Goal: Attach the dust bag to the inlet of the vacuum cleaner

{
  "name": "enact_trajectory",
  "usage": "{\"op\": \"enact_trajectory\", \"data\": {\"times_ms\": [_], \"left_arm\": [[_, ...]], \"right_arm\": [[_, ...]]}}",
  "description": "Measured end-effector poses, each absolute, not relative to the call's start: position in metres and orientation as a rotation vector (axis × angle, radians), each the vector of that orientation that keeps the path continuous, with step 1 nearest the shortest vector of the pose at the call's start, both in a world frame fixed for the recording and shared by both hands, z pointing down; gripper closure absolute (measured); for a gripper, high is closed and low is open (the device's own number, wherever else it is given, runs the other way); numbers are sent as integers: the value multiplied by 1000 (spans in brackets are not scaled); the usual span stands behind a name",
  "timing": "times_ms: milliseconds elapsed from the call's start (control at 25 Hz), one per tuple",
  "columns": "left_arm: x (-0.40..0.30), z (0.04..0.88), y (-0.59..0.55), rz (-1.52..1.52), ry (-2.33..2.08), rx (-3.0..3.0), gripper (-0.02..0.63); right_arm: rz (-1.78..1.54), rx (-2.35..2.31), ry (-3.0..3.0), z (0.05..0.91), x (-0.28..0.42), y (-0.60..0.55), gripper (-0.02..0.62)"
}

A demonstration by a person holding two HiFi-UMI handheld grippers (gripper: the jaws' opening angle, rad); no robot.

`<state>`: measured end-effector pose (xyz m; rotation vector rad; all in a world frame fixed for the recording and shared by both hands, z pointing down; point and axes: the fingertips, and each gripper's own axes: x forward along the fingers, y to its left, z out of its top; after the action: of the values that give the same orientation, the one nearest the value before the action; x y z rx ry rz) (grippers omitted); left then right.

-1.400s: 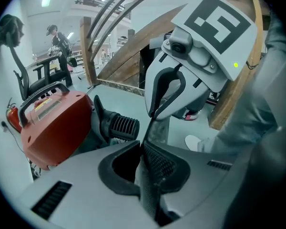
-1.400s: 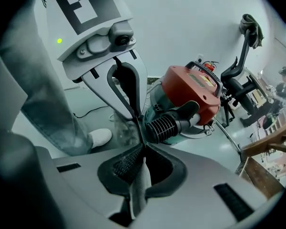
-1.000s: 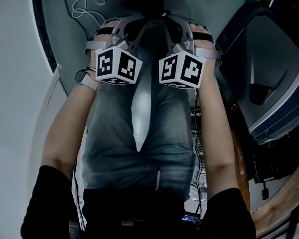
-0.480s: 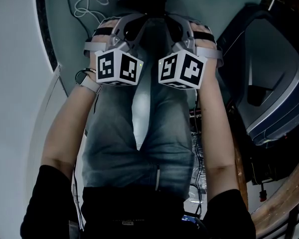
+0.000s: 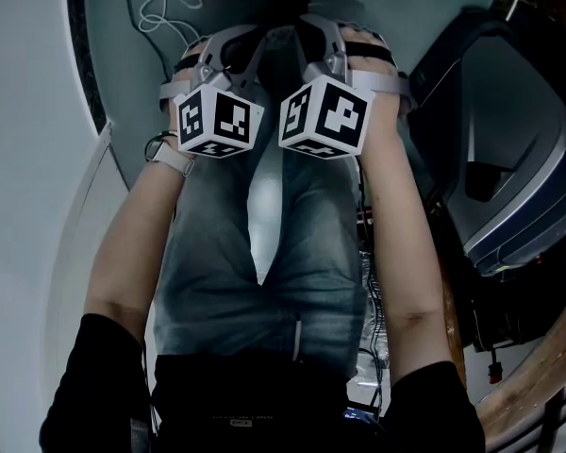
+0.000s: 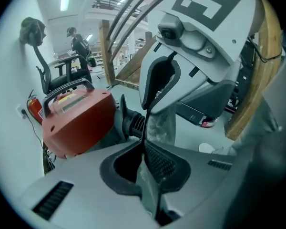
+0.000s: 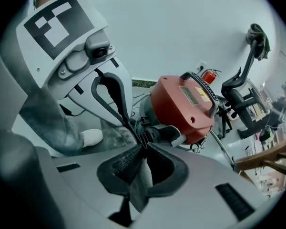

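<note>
Left gripper view is showing the left gripper [image 6: 145,142] pinching the dust bag [image 6: 163,127]; the right gripper [image 7: 142,147] is pinching it too, probably to aim it at the vacuum cleaner [image 7: 183,106].

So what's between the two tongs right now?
The grey dust bag: the left tongs and right tongs each pinch it, facing each other. This shows in both gripper views.

left tool [image 6: 145,144] beside right tool [image 7: 143,149] | dust bag [image 7: 138,180] in both | vacuum cleaner [image 7: 181,106] ahead
</note>
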<state>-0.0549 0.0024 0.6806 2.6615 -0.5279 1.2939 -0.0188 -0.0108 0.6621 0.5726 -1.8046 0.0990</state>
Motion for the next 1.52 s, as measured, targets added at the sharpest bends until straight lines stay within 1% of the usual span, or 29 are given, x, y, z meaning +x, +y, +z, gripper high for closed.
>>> {"op": "enact_trajectory", "data": {"times_ms": [160, 360, 560, 680, 920, 1040, 1200, 1360, 1520], "left_arm": [[-48, 673, -2, 1325, -530, 2693, 580], [-27, 663, -7, 1468, -384, 2851, 580], [-55, 682, -6, 1416, -483, 2729, 577], [-60, 687, -2, 1421, -508, 2690, 577], [-36, 663, -18, 1468, -485, 2755, 577], [-30, 661, -21, 1488, -467, 2833, 578], [-51, 677, -26, 1465, -520, 2753, 578], [-70, 692, -12, 1574, -502, 2688, 588], [-93, 686, -34, 1530, -666, 2575, 592]], "right_arm": [[115, 611, -1819, 661, -9, -7, 560], [203, 677, -1804, 670, 12, 4, 560], [110, 603, -1801, 661, -17, -16, 560], [56, 576, -1812, 658, -25, -17, 560], [188, 673, -1782, 667, 8, -9, 560], [227, 681, -1773, 674, 14, -5, 560], [173, 651, -1788, 666, -5, -23, 560], [75, 580, -1797, 659, -25, -32, 560], [110, 622, -1813, 662, -16, -33, 560]]}}
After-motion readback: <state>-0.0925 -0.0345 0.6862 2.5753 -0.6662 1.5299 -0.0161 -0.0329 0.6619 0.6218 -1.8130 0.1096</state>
